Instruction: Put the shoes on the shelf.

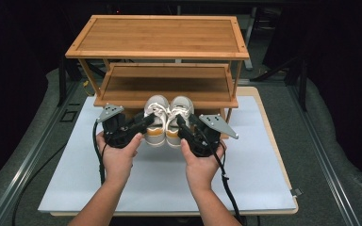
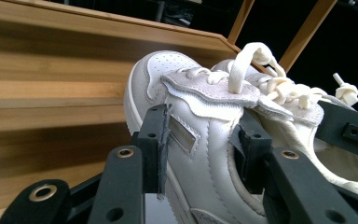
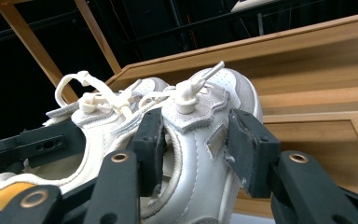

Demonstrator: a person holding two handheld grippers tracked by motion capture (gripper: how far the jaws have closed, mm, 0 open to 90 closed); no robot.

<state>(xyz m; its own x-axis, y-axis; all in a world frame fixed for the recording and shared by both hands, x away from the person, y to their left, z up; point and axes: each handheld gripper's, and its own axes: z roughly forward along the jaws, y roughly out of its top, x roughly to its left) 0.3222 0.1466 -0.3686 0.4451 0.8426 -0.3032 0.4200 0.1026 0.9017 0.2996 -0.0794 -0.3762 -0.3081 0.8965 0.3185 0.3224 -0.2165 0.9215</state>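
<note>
Shoes, 2 white leather lace-up trainers with tan-orange heel patches, sit side by side just in front of the bamboo 2-tier slatted rack [image 1: 156,40], toes toward its lower shelf, above the pale grey mat [image 1: 160,183]. Each hand holds 1 shoe: the left gripper [image 1: 143,123] is clamped across the outer wall of the left trainer [image 1: 156,113], 1 jaw outside on the leather and the other inside the collar, as the left gripper view shows at that shoe [image 2: 200,140]. The right gripper [image 1: 183,123] grasps the right trainer [image 1: 179,112] in the same way, pinching its side wall beside the tongue in the right gripper view [image 3: 200,154]. Such shoes are likely light but soft: the padded collar yields under the pads, and smooth leather may slip, so a hold low on the firmer side wall near the eyelets seems safest. Loose laces [image 2: 242,65] could snag on the shelf edge.
</note>
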